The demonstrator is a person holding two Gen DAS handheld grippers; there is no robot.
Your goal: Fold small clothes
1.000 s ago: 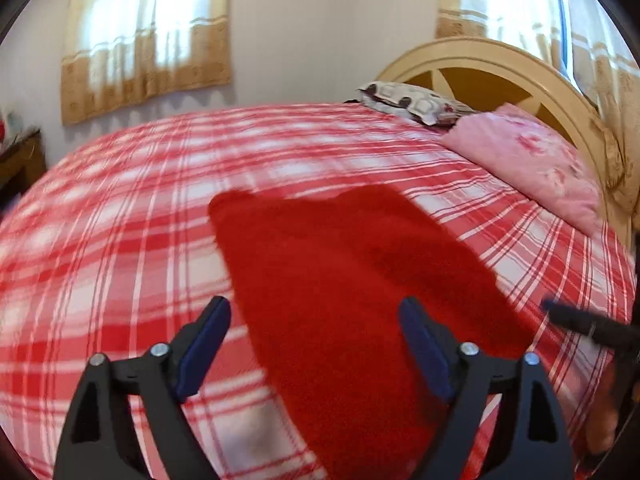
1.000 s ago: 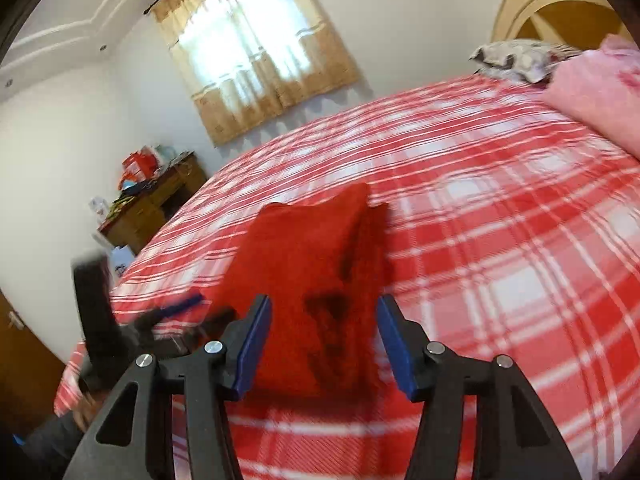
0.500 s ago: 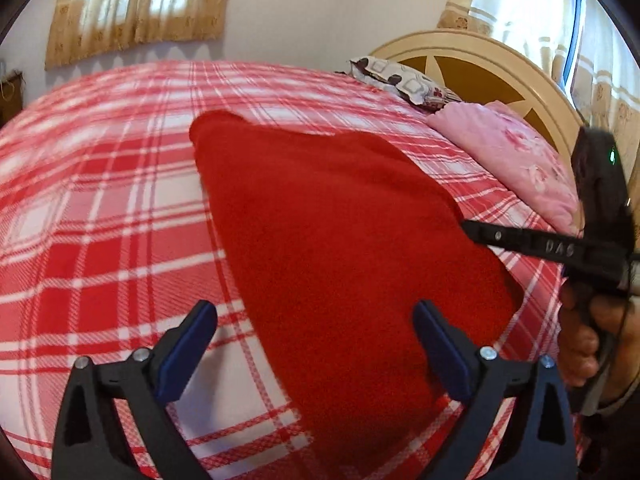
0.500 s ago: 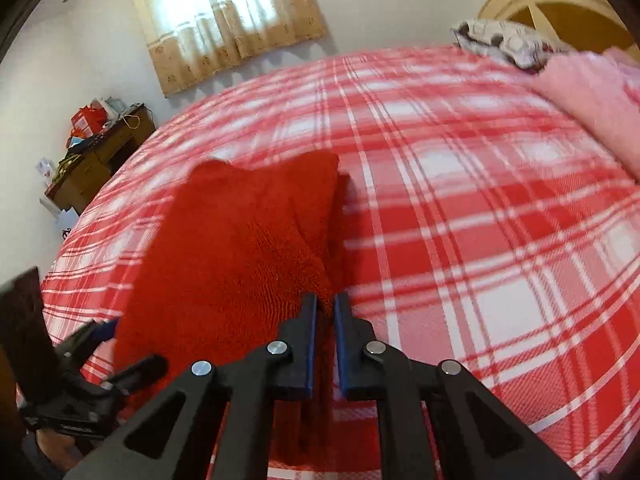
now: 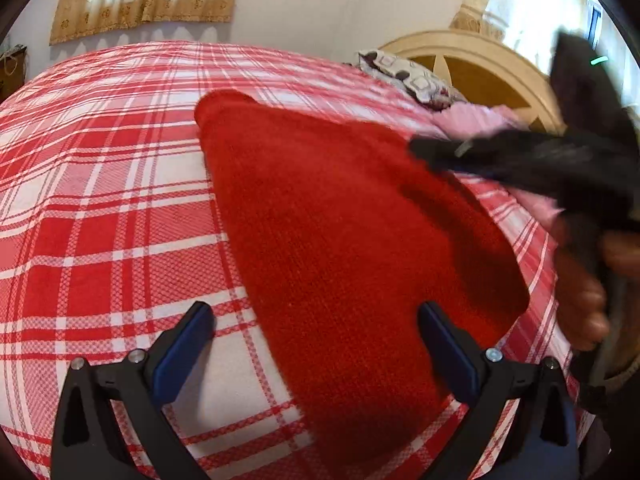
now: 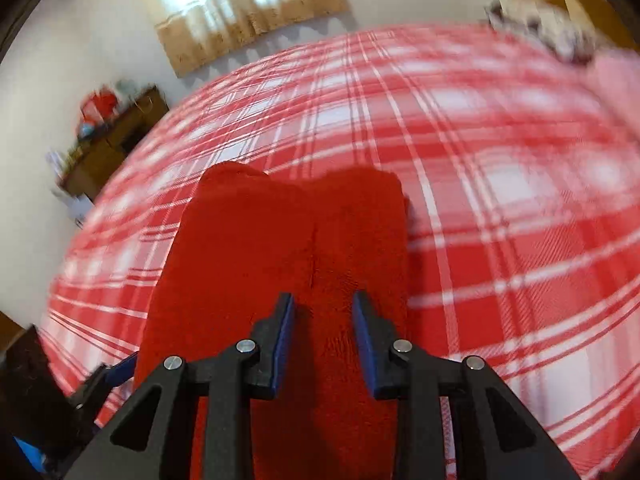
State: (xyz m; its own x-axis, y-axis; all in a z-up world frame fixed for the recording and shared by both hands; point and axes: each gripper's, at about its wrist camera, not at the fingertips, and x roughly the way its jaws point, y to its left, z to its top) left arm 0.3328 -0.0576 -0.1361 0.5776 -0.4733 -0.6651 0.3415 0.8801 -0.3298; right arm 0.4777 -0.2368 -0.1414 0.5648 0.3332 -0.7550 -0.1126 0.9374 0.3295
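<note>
A red knitted garment [image 5: 344,248] lies flat on the red and white plaid bedspread [image 5: 100,208], narrow end away from me. My left gripper [image 5: 316,344] is open wide and empty, over the garment's near left edge. My right gripper [image 6: 323,336] is open a little and empty, just above the garment [image 6: 280,248], which shows a lengthwise fold line down its middle. The right gripper also shows blurred in the left wrist view [image 5: 520,160], above the garment's right side. The left gripper shows at the lower left of the right wrist view [image 6: 116,372].
A pink pillow [image 5: 472,118] and a patterned pillow [image 5: 408,78] lie by the cream headboard [image 5: 472,60]. A wooden side table [image 6: 116,136] with clutter stands by the far wall. Curtained windows [image 6: 240,4] are behind the bed.
My right gripper was shut on the garment's edge half a second ago and has now opened and moved over the garment's middle. The left gripper has stayed open, shifting slightly.
</note>
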